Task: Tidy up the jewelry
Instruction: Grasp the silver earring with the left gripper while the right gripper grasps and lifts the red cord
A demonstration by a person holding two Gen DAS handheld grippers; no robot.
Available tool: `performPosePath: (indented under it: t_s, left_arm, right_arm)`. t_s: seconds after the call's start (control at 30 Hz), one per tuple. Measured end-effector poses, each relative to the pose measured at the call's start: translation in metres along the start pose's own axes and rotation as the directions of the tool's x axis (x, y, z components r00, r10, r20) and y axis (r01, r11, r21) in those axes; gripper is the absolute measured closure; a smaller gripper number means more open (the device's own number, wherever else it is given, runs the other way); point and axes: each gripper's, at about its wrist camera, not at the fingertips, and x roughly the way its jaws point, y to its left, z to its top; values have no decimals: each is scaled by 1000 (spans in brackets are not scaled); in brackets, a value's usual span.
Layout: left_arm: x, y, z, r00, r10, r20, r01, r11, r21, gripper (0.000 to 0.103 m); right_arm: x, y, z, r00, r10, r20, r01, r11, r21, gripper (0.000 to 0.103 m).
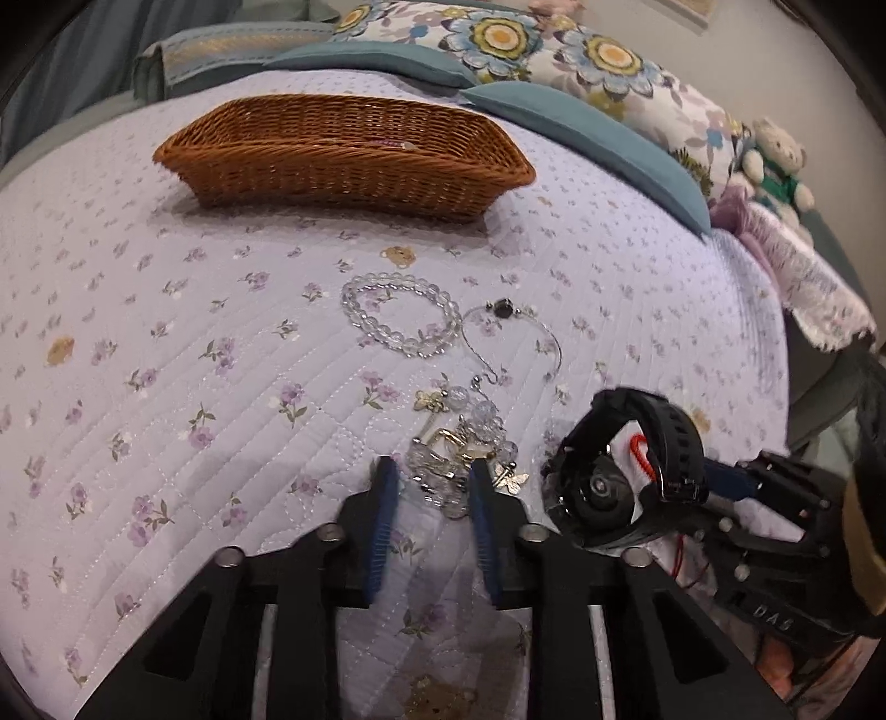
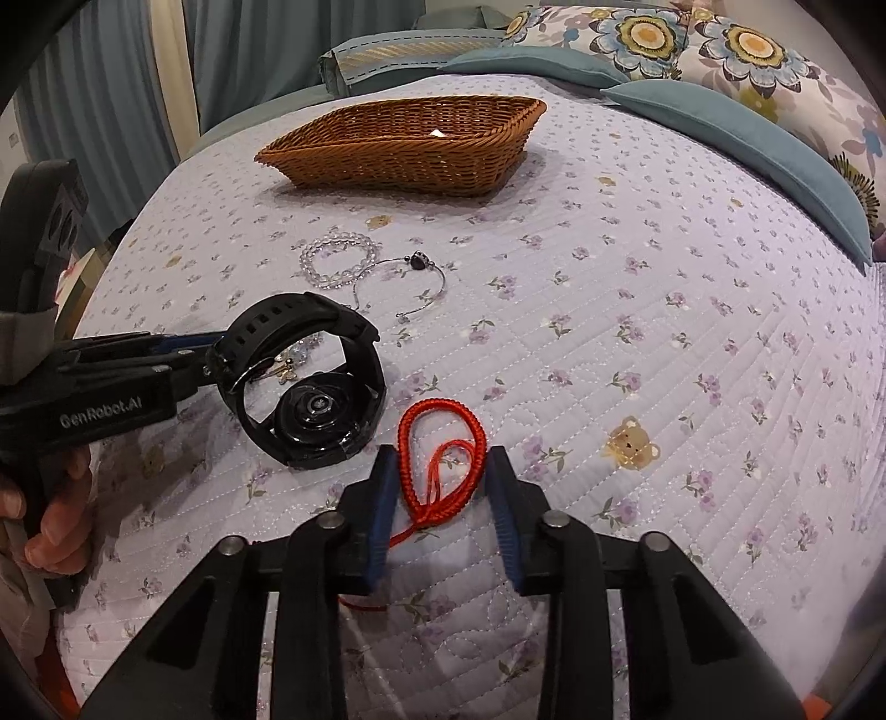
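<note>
Lilac floral quilt point(image 1: 166, 343) on bed; wicker basket point(image 1: 343, 155) beyond, pillows point(image 1: 554, 50) behind.

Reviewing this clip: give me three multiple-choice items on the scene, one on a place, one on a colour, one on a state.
1. What lies between the right gripper's fingers?
A. a clear bead bracelet
B. a red cord bracelet
C. a silver bangle

2. What colour is the wicker basket at the far side of the quilt?
A. white
B. brown
C. green

3. How is the black watch's strap?
A. fastened into a closed loop
B. laid out flat and open
C. detached from the case

Answers:
1 B: in the right wrist view, the red cord bracelet sits between the fingers of the right gripper.
2 B: the wicker basket is woven in warm brown.
3 A: the strap of the black watch curves round into a ring joined to the case.
</note>
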Motion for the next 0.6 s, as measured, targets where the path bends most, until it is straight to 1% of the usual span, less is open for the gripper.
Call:
performPosePath:
  t_s: [0.03, 0.13, 0.17, 0.2, 0.3, 0.43, 0.6]
  left_arm:
    - [0, -3, -1, 1000, 10, 1, -10, 1000, 13, 89]
    - [-6, -7, -4, 1000, 10, 17, -10, 999, 34, 90]
    - [-9, -7, -4, 1000, 6, 23, -7, 999, 33, 90]
    - [-12, -6, -5, 999, -1, 34, 0, 1000, 29, 96]
    - [-31, 4, -5, 993, -74, 94, 76, 997, -18, 96]
    - [-50, 15, -3, 980, -134, 145, 143, 988, -53, 96]
    - [-67, 20, 2, 952, -241, 187, 259, 963, -76, 96]
  right_arm:
    - [0, 0, 0, 1000, 1, 2, -1, 1000, -3, 79]
    - [-2, 2, -1, 1000, 8, 12, -8, 1000, -11, 86]
    - [-3, 2, -1, 1000, 11, 16, -11, 1000, -10, 86]
    - [-4, 1, -1, 1000, 13, 21, -13, 1000, -7, 87]
    - [-7, -1, -2, 999, 27, 36, -28, 1000, 6, 88]
    - [-10, -4, -2, 998, 36, 47, -37, 999, 21, 88]
    - [-17, -5, 0, 996, 52, 75, -55, 998, 35, 88]
